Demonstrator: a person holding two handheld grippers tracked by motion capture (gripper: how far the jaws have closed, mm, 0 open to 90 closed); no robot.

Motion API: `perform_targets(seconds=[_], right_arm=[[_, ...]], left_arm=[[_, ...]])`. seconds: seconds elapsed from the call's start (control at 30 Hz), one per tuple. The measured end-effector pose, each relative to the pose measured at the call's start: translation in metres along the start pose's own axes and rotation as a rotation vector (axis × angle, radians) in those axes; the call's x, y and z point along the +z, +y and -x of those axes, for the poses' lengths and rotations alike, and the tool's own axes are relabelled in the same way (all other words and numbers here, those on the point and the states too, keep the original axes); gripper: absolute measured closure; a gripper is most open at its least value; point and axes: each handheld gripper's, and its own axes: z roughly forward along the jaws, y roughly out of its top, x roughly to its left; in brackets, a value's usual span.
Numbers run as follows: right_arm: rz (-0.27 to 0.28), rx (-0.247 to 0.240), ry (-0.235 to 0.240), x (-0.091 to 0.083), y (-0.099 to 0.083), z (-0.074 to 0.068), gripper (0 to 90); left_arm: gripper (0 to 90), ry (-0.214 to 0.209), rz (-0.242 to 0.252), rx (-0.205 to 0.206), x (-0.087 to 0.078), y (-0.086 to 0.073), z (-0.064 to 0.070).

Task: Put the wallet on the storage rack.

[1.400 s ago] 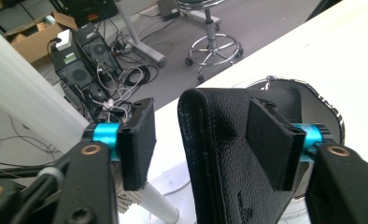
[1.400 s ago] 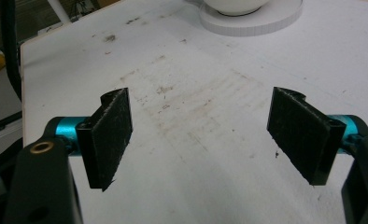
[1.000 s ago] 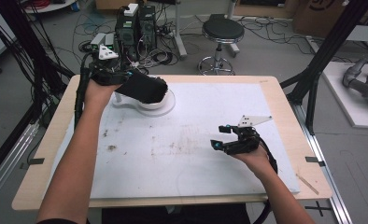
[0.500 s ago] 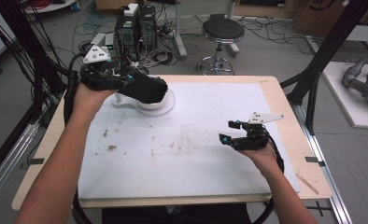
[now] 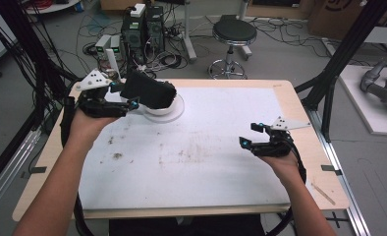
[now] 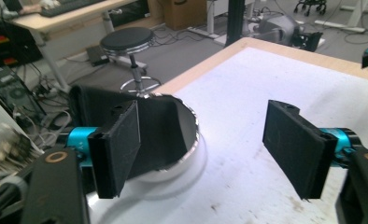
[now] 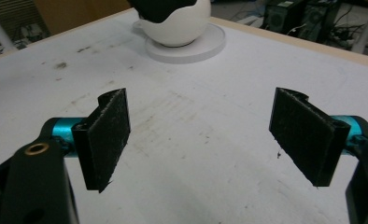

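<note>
On the table (image 5: 221, 162), one bowl (image 5: 164, 105)

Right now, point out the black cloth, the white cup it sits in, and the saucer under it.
black cloth (image 5: 150, 92), high view, on its top surface.
white cup (image 7: 180, 25), right gripper view, on its rounded outer wall.
saucer (image 7: 205, 44), right gripper view, on its bare rim right of the cup.
</note>
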Motion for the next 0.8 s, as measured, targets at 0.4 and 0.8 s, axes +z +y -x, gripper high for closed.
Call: perform_targets(seconds=[0.4,0.8], right_arm=[[-0.004,0.022,-0.008,-0.004,-0.006,0.009,21.0],[-0.017,0.032,-0.002,-0.002,-0.009,0.014,20.9]], left_arm=[[22.1,-0.082,-0.019,-0.018,0.002,-0.043,0.019],[20.5,-0.202,-0.083,-0.011,0.015,-0.087,0.043]])
